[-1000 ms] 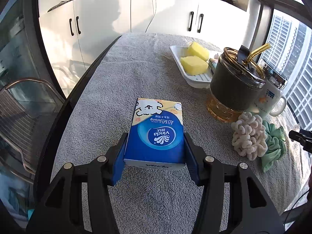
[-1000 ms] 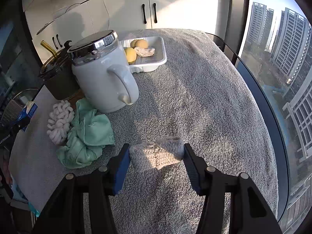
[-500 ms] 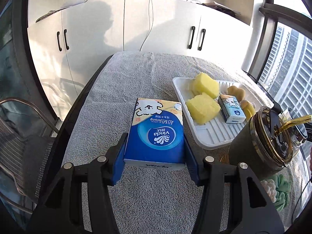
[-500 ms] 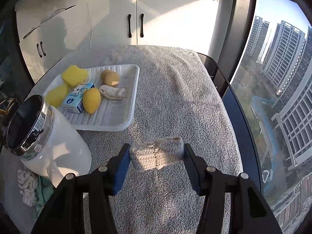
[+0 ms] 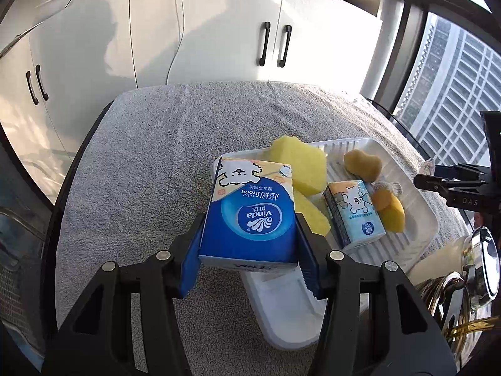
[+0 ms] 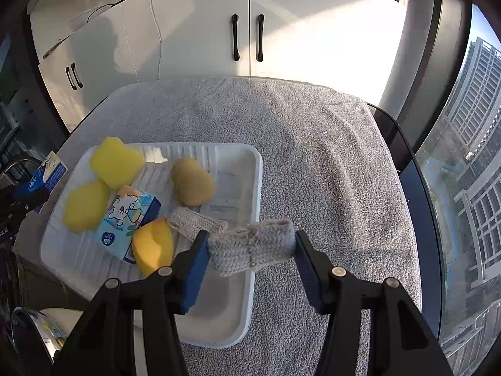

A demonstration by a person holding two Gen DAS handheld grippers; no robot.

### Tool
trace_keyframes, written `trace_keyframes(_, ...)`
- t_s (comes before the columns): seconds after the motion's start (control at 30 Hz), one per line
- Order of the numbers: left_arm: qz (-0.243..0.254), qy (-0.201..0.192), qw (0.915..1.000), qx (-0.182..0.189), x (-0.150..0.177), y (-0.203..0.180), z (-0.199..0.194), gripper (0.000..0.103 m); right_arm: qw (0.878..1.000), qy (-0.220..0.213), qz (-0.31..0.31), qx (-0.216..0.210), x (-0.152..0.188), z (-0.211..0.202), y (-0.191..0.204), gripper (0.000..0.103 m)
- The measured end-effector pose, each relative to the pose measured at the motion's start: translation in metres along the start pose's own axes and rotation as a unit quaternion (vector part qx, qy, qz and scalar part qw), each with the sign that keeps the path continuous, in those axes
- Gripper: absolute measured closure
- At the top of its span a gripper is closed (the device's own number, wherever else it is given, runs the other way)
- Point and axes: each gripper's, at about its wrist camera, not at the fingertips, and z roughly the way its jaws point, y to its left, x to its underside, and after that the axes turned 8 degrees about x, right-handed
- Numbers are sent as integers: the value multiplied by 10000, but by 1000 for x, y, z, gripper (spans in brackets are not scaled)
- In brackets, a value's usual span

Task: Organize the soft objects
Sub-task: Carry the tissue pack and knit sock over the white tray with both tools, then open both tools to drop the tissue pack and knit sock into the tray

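My left gripper (image 5: 249, 244) is shut on a blue and yellow tissue pack (image 5: 250, 213) and holds it above the near left edge of the white tray (image 5: 416, 238). My right gripper (image 6: 250, 247) is shut on a beige knitted cloth (image 6: 250, 246) and holds it over the tray's right rim (image 6: 255, 188). The tray holds yellow sponges (image 6: 116, 161), a tan sponge (image 6: 192, 181), a small tissue pack (image 6: 128, 219) and another knitted cloth (image 6: 195, 222).
The table is covered by a grey towel (image 6: 313, 144). A dark tumbler with a gold straw (image 5: 454, 307) and a mug lid (image 5: 485, 260) stand right of the tray. White cabinets (image 6: 247, 37) are behind, and windows are at the right.
Both grippers have moved toward the tray with their loads. The tissue pack now overlaps the tray's left end and the knitted cloth hangs over its right rim. The scrunchies and mug have left view.
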Motion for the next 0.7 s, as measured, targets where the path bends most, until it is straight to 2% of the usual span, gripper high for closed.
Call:
trace_keyframes(0.2, -13, 242, 9994, 261, -15, -7, 21, 52, 9995, 46, -168, -260, -16, 11, 22, 46)
trace_keyframes(0.4, 41, 326, 9991, 284, -22, -12, 39, 52, 9990, 58, -218, -376, -28, 21, 37, 46)
trace_keyframes(0.47, 47, 512, 9982, 308, -21, -12, 46, 52, 9987, 97, -182, -466, -33, 26, 38, 46)
trace_keyframes(0.6, 120, 567, 9975, 393, -14, -14, 47, 52, 9985, 296, -181, -423, -34, 40, 42, 46)
trace_keyframes(0.7, 32, 668, 9960, 599, -13, -12, 44, 52, 9984, 384, -183, -375, -31, 43, 40, 46)
